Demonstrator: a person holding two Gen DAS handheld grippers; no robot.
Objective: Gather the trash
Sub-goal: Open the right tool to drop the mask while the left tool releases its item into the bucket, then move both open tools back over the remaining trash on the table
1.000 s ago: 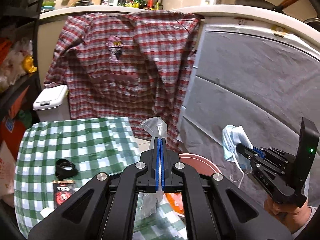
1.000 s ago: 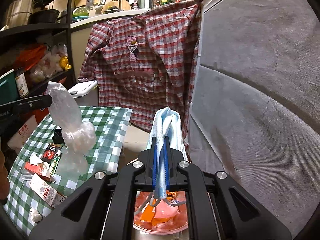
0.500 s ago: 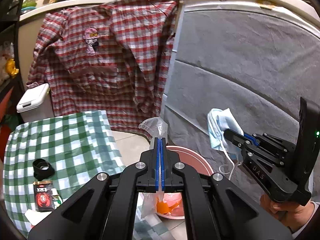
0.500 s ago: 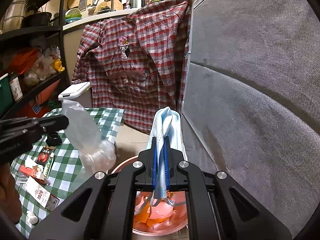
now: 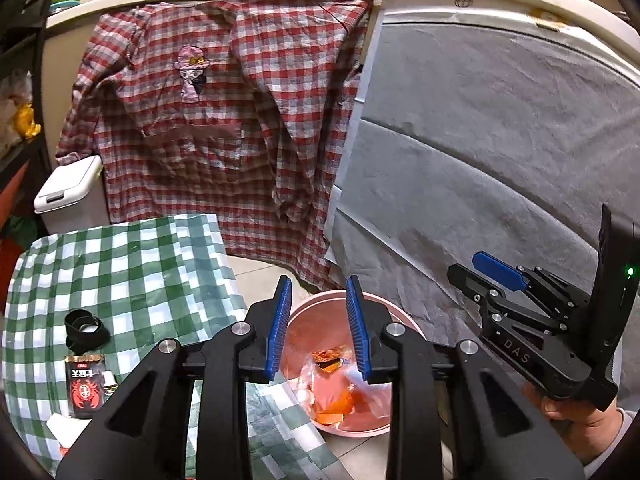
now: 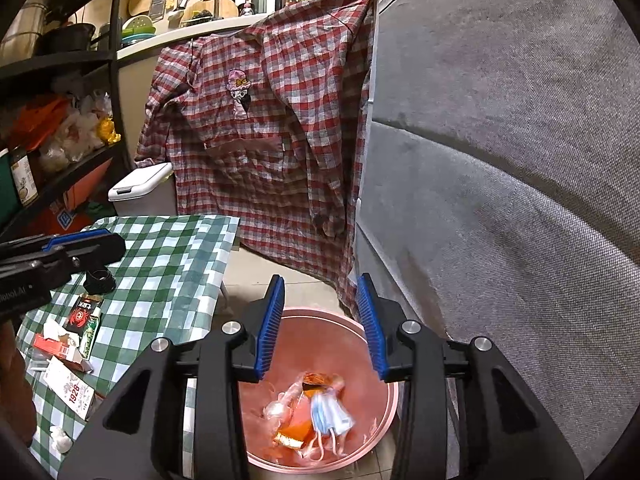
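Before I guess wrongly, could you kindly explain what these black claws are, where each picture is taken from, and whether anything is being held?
There is no robot here: a person holds a hand-operated gripper in each hand, and a camera on each looks forward along its fingers. One picture comes from the left gripper, the other from the right gripper. Both have just been opening and now hold nothing between the blue pads. Below them stands a pink bucket on the floor, with a blue face mask and a clear plastic bag lying inside among orange wrappers. Beside it, the green checked tablecloth carries more litter: a black packet with a red crab, a black ring and a small carton.
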